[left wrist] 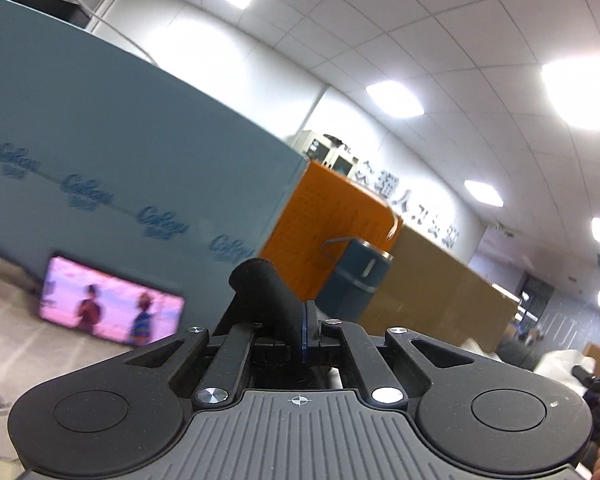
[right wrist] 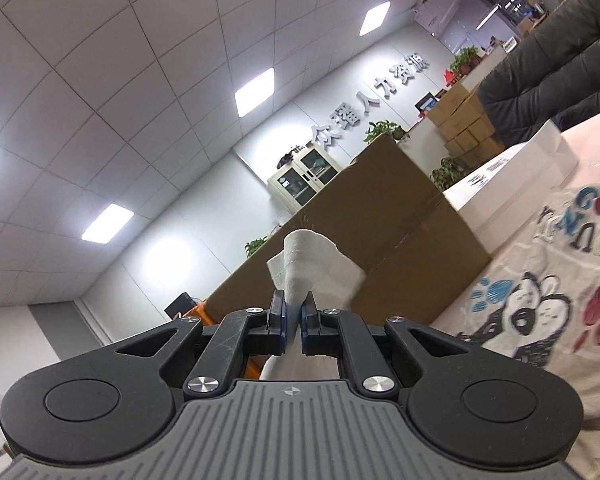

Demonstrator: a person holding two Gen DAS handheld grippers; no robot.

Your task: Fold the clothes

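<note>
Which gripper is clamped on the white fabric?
The right gripper: a white fabric fold sticks up between its shut jaws. The left gripper pinches black fabric instead.

Matt black cloth (left wrist: 260,292) in left gripper (left wrist: 300,332); white ribbed knit cloth (right wrist: 308,264) w/ printed shirt (right wrist: 540,300) beside.

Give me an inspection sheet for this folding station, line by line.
Surface: pale table, mostly covered by cloth.
Job's things: white printed garment spread on the table; a white fabric fold and a black fabric fold pinched and lifted.
Clutter: white box; tablet showing a video.
Grippers: left tool shut on black fabric; right tool shut on white fabric.
Cables: thin line over the blue panel.
Surroundings: cardboard boxes, orange board, plants, wall lettering.
</note>
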